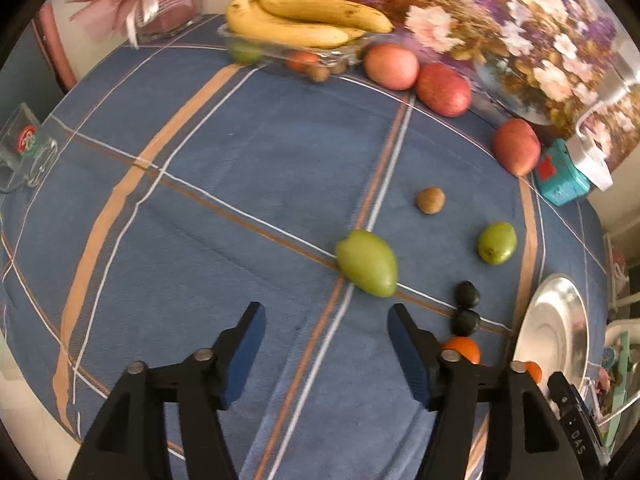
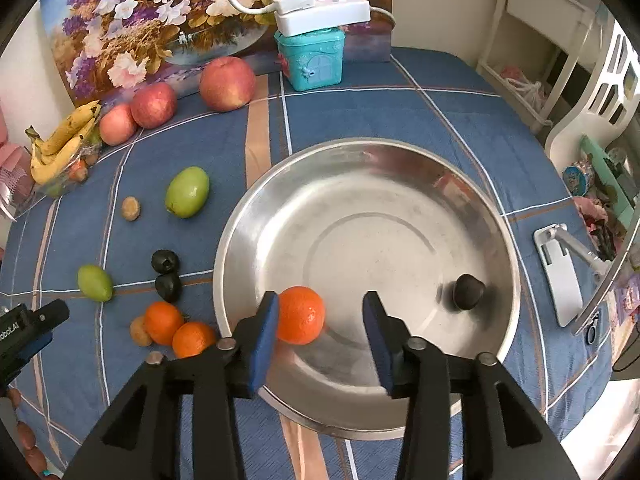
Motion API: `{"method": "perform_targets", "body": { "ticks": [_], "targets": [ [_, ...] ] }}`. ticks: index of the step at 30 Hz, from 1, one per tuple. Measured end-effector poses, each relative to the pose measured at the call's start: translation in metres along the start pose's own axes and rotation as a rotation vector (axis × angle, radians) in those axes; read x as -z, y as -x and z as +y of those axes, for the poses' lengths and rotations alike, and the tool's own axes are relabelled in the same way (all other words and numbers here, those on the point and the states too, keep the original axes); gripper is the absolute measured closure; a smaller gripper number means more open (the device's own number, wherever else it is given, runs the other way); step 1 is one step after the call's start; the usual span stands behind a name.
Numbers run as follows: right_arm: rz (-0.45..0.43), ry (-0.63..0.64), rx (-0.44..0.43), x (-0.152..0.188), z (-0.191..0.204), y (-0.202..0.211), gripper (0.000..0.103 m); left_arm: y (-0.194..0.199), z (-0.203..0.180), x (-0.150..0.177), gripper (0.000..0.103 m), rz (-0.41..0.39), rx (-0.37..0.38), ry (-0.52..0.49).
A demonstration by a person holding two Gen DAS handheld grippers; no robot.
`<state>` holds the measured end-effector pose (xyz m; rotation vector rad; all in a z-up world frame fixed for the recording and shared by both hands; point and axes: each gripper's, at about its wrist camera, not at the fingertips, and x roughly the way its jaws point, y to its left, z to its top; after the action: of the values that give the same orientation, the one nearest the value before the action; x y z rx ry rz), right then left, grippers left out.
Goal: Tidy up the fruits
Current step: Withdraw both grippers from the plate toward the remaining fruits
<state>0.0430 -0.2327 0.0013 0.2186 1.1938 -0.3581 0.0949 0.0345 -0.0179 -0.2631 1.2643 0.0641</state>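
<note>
In the right wrist view a steel plate (image 2: 400,184) holds an orange (image 2: 300,315) and a black fruit (image 2: 466,291). My right gripper (image 2: 321,296) hangs over the plate's near side, open; the orange lies against the left pad with a gap to the right pad. In the left wrist view my left gripper (image 1: 326,312) is open and empty above the blue cloth, just short of a green fruit (image 1: 367,263). A second green fruit (image 1: 497,242), a small brown fruit (image 1: 430,200), two black fruits (image 1: 467,294) and an orange (image 1: 462,349) lie to its right.
Three apples (image 1: 443,89) line the back by a flower painting (image 1: 500,12). Bananas (image 1: 304,20) rest on a glass dish (image 1: 328,54). A teal box (image 2: 312,58) with a white device stands at the back. Two more oranges (image 2: 176,328) lie left of the plate.
</note>
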Motion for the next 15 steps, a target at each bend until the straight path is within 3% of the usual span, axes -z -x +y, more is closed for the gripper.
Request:
{"method": "perform_targets", "body": {
  "ticks": [2,5,7,10,15],
  "targets": [
    [-0.002,-0.004,0.005,0.001,0.000,0.000,0.041,-0.001,0.004,-0.002,0.020,-0.004,-0.006,0.015],
    [-0.004,-0.004,0.012,0.002,0.000,-0.001,0.031,-0.003,0.009,-0.004,0.002,-0.008,-0.011,0.034],
    [-0.006,-0.008,0.008,0.002,0.001,-0.001,0.028,-0.005,0.012,-0.006,0.000,-0.010,-0.006,0.047],
    [-0.025,-0.014,-0.016,0.002,0.003,0.000,0.011,-0.005,0.016,-0.008,0.000,-0.016,-0.001,0.054],
    [-0.088,-0.002,-0.041,0.004,0.013,0.009,0.007,-0.003,0.014,-0.011,0.000,-0.043,-0.014,0.013]
  ]
}}
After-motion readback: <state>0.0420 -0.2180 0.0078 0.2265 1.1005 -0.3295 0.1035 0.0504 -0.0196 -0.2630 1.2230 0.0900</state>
